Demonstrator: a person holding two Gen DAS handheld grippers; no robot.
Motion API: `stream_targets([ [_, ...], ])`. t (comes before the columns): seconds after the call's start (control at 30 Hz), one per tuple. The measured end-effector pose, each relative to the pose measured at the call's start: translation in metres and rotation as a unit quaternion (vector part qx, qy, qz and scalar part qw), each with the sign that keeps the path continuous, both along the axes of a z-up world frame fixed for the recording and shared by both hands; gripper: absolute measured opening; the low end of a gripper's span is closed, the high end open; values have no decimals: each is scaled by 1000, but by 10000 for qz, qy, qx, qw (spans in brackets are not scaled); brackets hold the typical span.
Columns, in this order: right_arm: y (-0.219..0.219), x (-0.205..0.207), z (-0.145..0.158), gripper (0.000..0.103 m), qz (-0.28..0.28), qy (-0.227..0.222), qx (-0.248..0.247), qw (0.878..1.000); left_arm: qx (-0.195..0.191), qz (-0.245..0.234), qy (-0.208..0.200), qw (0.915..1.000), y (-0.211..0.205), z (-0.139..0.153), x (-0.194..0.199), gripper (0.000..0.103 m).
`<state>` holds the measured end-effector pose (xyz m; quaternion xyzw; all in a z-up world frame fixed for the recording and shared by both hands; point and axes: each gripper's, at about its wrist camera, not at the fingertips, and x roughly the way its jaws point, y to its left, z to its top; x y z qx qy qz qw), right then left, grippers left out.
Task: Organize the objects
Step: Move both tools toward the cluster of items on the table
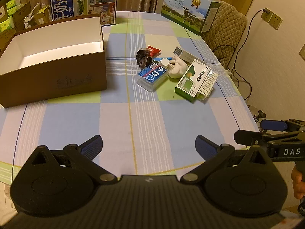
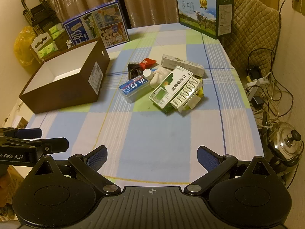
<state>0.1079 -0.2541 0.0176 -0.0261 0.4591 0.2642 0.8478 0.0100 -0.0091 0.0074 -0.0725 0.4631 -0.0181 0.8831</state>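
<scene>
A room with brown curtains (image 2: 148,2) behind holds a desk (image 2: 156,133) under a checked cloth of blue, green and pale squares. At the far right edge stands a milk carton (image 2: 205,13) printed with cows, with a quilted chair (image 2: 253,30) beside it; at the far left a blue carton (image 2: 99,26) leans behind the box. On the floor to the right lie tangled cables (image 2: 266,87) and a steel pot (image 2: 286,143).

An open brown box (image 1: 51,64), white inside and holding nothing visible, sits on the left of the desk. To its right, well apart from it, a heap of small things lies near the middle. The largest there is a green-and-white carton (image 1: 190,80), with a white blister strip (image 1: 207,84) propped against its right side. Far of these lies a grey tube box (image 2: 181,64). A clear case with a blue label (image 1: 152,76) lies on the left of the heap, nearest the box. Between them sits a white cloth lump (image 1: 177,68), touching a white-capped bottle (image 1: 164,62). A dark crumpled object (image 1: 144,58) and a red packet (image 1: 153,50) lie at the far left of the heap.

The left gripper (image 1: 148,147) hangs over the near desk, fingers spread wide and holding nothing. The right gripper (image 2: 151,157) hangs likewise, spread wide and bare.
</scene>
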Motion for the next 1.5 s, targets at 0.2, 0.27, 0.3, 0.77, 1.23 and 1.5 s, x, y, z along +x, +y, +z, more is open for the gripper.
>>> stream_targets([
  [0.2, -3, 6, -1, 99, 29, 3, 5, 10000, -23, 57, 30, 10000, -3, 0, 7, 102],
  [0.27, -5, 8, -2, 99, 39, 14, 6, 10000, -18, 78, 37, 10000, -4, -2, 9, 102],
  [0.3, -5, 9, -2, 99, 43, 19, 10, 10000, -16, 90, 39, 10000, -5, -2, 10, 102],
  [0.77, -15, 29, -4, 99, 162, 18, 47, 9999, 14, 206, 53, 9998, -19, -6, 24, 102],
  [1.23, -32, 63, -10, 99, 266, 46, 126, 9996, 93, 411, 77, 9991, -37, -12, 50, 102],
  [1.5, -46, 85, -19, 99, 263, 112, 155, 9995, 213, 559, 115, 9981, -48, -21, 67, 102],
])
